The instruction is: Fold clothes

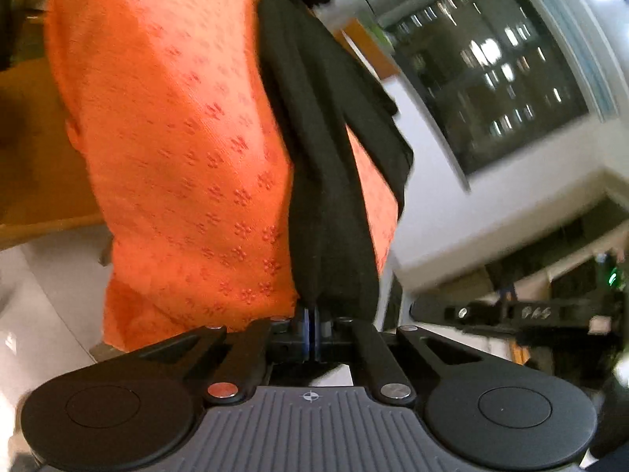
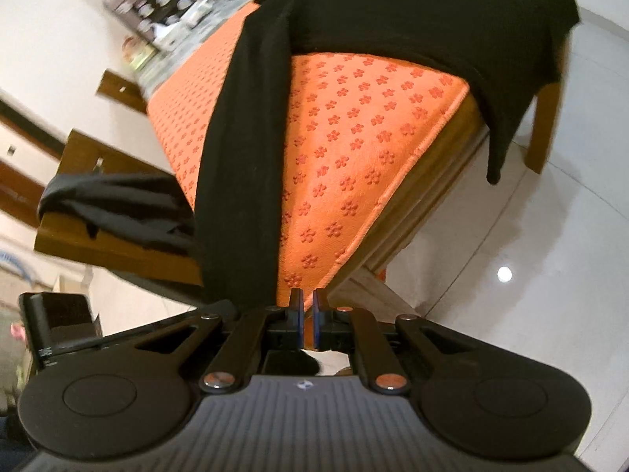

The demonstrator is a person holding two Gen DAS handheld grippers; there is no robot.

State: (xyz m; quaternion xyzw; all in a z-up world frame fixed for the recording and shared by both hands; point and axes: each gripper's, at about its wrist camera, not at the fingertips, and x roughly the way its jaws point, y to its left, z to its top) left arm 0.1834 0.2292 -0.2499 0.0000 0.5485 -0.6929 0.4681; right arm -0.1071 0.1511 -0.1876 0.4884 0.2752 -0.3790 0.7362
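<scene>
A black garment (image 2: 393, 8) lies across the far part of an orange flower-patterned mat (image 2: 354, 137) on a wooden table. One long strip of it (image 2: 243, 157) runs down over the mat's edge and passes just left of my right gripper (image 2: 308, 303). That gripper's pads stand almost together, and only orange mat shows in the thin slit between them. In the left wrist view the black garment (image 1: 326, 196) stretches in folds from the top of the frame straight into my left gripper (image 1: 310, 310). It is shut on the cloth, in front of the orange mat (image 1: 188, 157).
The table's wooden edge (image 2: 432, 181) and a leg (image 2: 544, 126) stand over a pale tiled floor (image 2: 511, 275). Another dark cloth (image 2: 118, 204) lies on a wooden seat (image 2: 118, 255) to the left. A dark window (image 1: 491, 70) and white wall fill the left view's right side.
</scene>
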